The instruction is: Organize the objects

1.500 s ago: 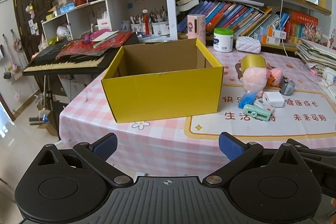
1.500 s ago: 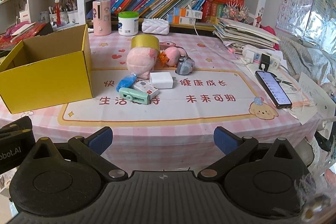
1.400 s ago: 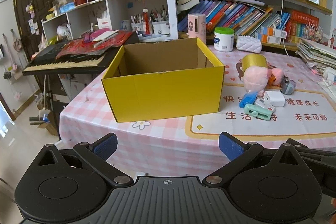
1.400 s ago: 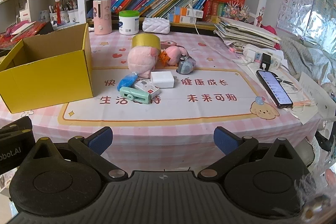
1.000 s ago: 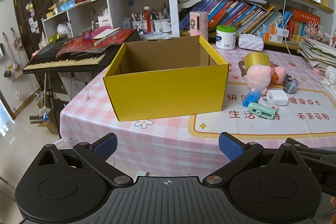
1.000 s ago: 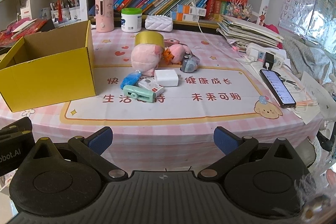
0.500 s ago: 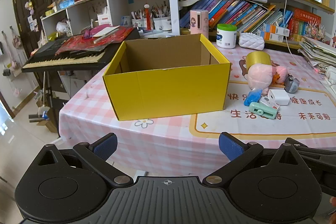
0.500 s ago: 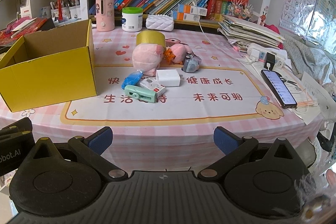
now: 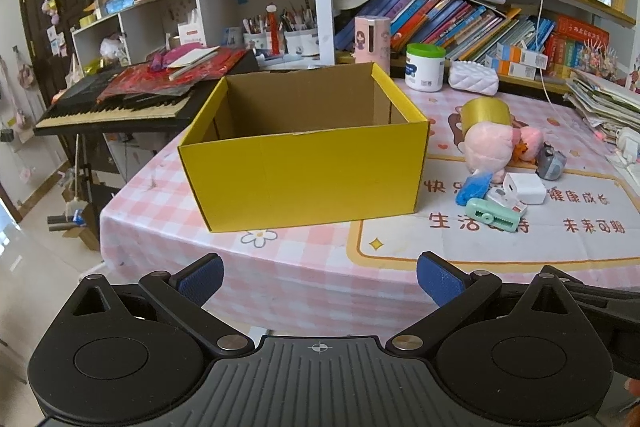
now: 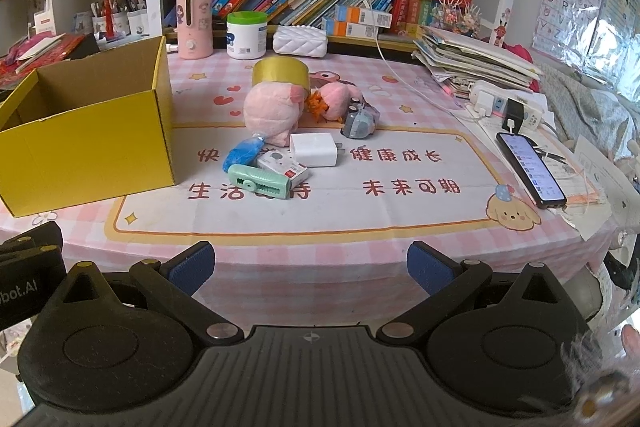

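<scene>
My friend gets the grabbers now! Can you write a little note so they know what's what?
Left gripper: open, empty, facing the open yellow cardboard box.
Right gripper: open, empty, at the table's near edge.
Box: nothing visible inside, floor partly hidden.
Still on the pink checked tablecloth: pink plush toy, gold tape roll, white charger cube, mint green clip, blue wrapped item, small grey toy.
Done: nothing packed. Left: everything.

Black left gripper (image 9: 318, 277) and right gripper (image 10: 310, 263): ribbed bodies, round hubs, 2 silver screws each, blue textured pads (image 9: 200, 281).
</scene>
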A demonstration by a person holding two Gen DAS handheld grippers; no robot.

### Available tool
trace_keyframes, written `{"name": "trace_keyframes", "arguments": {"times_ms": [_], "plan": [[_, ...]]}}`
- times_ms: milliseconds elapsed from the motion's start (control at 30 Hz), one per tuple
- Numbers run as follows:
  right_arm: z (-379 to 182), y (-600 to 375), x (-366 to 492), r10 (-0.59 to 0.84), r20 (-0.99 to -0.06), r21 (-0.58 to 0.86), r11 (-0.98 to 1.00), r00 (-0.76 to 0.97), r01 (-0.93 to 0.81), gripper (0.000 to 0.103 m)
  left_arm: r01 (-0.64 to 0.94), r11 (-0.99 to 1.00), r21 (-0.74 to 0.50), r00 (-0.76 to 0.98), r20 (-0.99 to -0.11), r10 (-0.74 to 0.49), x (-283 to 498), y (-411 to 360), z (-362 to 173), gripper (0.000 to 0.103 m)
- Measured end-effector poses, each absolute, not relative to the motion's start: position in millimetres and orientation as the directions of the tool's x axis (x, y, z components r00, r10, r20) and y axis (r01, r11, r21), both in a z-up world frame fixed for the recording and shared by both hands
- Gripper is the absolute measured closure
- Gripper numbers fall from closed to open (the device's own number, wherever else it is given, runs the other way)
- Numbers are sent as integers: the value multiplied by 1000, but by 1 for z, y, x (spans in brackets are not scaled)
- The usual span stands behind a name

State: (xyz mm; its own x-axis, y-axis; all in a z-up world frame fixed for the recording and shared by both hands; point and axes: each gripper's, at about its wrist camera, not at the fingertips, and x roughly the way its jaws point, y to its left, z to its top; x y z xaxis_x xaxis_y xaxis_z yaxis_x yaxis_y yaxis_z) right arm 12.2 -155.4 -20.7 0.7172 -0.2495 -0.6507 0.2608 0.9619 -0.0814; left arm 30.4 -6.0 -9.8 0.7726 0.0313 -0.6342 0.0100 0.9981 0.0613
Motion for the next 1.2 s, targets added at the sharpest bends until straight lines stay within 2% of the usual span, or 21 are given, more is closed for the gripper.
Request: {"name": "trace_keyframes", "arguments": {"times_ms": [767, 1200], "plan": [[-22, -202, 70, -180, -678, -64, 980, 713, 186, 0, -36, 998, 42, 752, -657, 54, 74, -44, -14, 0], [-26, -243, 111, -70, -686, -13, 996, 724, 85, 0, -82, 995, 57, 734, -672, 99, 101, -79, -18, 0]]}}
